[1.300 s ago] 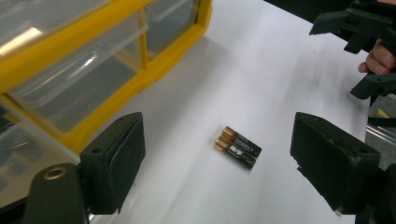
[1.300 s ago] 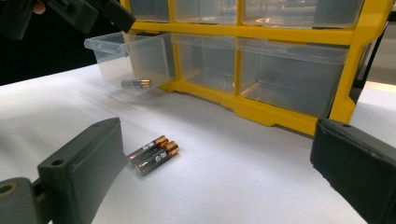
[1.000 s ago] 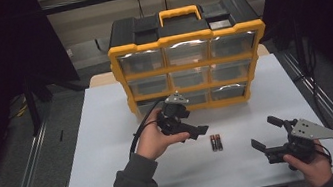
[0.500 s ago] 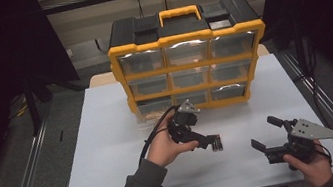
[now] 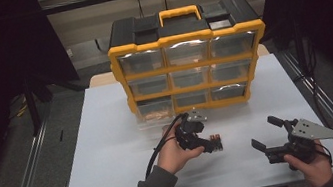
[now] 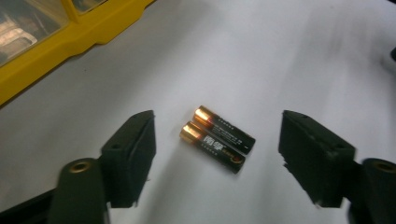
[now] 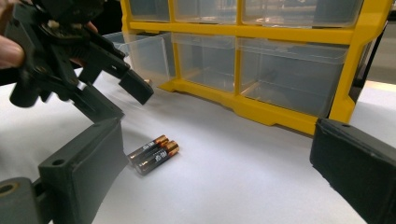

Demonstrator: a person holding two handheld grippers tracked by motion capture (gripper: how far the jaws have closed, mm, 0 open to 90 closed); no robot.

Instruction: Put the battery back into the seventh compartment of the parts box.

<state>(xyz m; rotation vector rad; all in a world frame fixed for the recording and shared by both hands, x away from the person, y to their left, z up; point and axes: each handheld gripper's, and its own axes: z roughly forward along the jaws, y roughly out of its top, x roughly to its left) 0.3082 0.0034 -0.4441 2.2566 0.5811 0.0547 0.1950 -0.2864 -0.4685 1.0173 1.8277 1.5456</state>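
Two batteries (image 6: 217, 139) lie side by side and touching on the white table top (image 5: 110, 133), black-bodied with copper-coloured ends, in front of the yellow drawer cabinet (image 5: 190, 64) and well clear of its base. In the left gripper view they sit between the two black jaws, which straddle them with bare table showing on either side; neither pad touches a battery. The left gripper (image 5: 211, 143) is tilted down over the pair, held in the person's left hand (image 5: 176, 150), and its jaws have just been closing, though they stand apart with nothing gripped.

The right gripper (image 5: 266, 133) rests low on the table to the right, well apart from the batteries, in the right hand (image 5: 313, 166). Its jaws stand wide open and empty.

Behind, the cabinet's bottom-left clear drawer (image 7: 140, 53) is pulled out a little toward the table. The cabinet has a black top with a yellow carry handle (image 5: 181, 14).
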